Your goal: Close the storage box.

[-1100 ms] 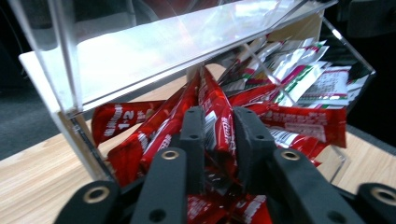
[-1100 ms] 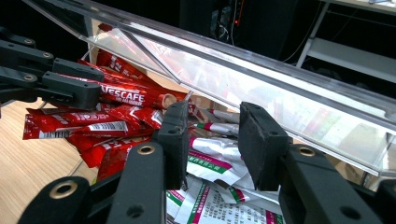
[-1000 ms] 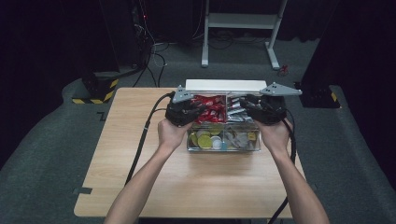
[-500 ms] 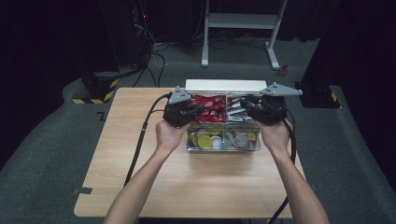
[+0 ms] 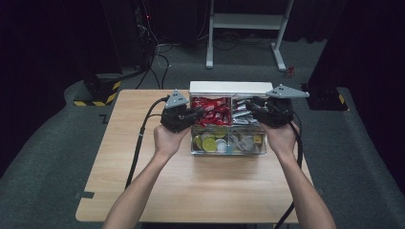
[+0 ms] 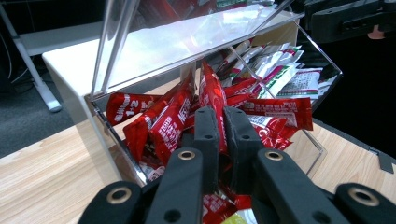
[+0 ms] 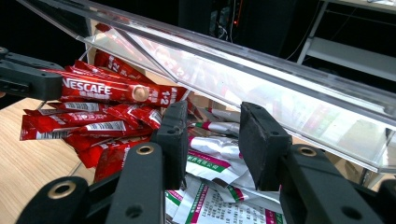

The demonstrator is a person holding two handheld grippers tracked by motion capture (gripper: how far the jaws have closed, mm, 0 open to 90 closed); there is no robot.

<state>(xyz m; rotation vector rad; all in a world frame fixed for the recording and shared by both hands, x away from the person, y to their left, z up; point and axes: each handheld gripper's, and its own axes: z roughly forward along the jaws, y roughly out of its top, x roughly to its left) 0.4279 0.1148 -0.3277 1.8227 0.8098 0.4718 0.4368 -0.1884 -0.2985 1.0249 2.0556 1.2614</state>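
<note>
A red coffee sachet (image 6: 215, 100) is pinched between the nearly closed jaws of the left gripper (image 6: 223, 123), in the back-left compartment of the clear acrylic box (image 5: 228, 149) that stands toward the far side of the wooden table (image 5: 143, 191); its upper end is seen standing up out of the heap of red sachets (image 5: 213, 110). These jaws have just been closing, and the sachet is caught between them. The right gripper (image 7: 215, 140) is held over the neighbouring compartment of silver-and-white packets (image 7: 219, 161) with its jaws partly apart, and no packet is seen pressed by its pads. Several risks are judged from here. A second sachet may be clamped with the first, since the pile is tangled and overlapping, and may be dragged out and dropped on the table. The slick foil may be lost from the grip if it is lifted sharply. The raised transparent lid (image 6: 187, 42) may be struck on the way up, and the light box may be shifted or tipped by that knock.
</note>
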